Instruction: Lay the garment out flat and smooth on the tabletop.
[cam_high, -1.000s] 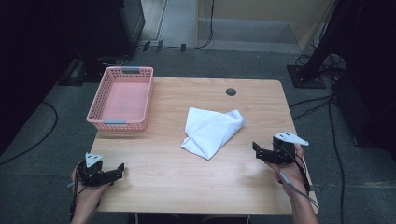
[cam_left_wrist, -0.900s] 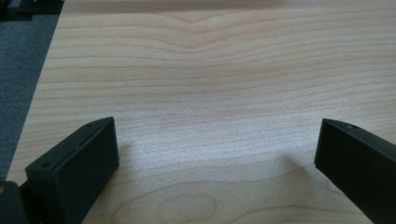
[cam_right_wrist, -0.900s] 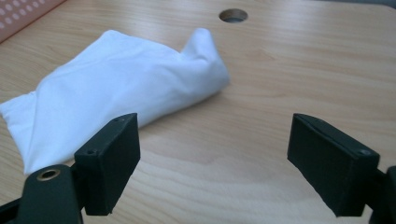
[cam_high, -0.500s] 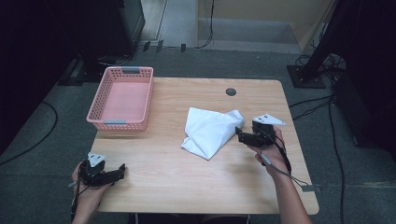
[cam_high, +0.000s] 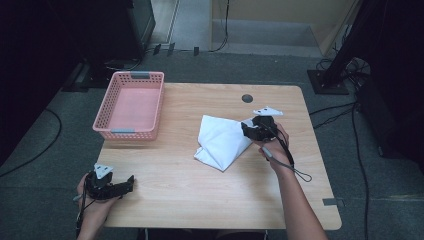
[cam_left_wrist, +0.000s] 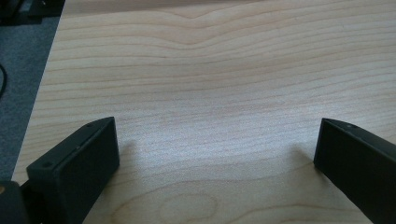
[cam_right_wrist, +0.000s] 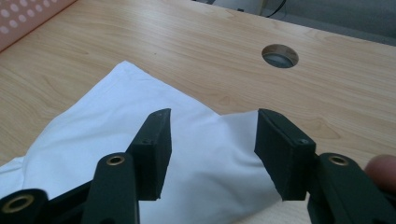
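White cloth (cam_right_wrist: 154, 140) is bunching between the right gripper (cam_right_wrist: 210, 144), its jaws closing without pressing yet; left gripper (cam_high: 112, 187) is resting open near the surface's (cam_high: 200, 200) front-left corner.

In the right gripper view the cloth (cam_right_wrist: 140, 154) runs off the near and left edges, and the right claw (cam_right_wrist: 212, 154) covers part of its corner. Whether the pads press on it cannot be told. The basket (cam_right_wrist: 28, 18) is cut off at the far left.
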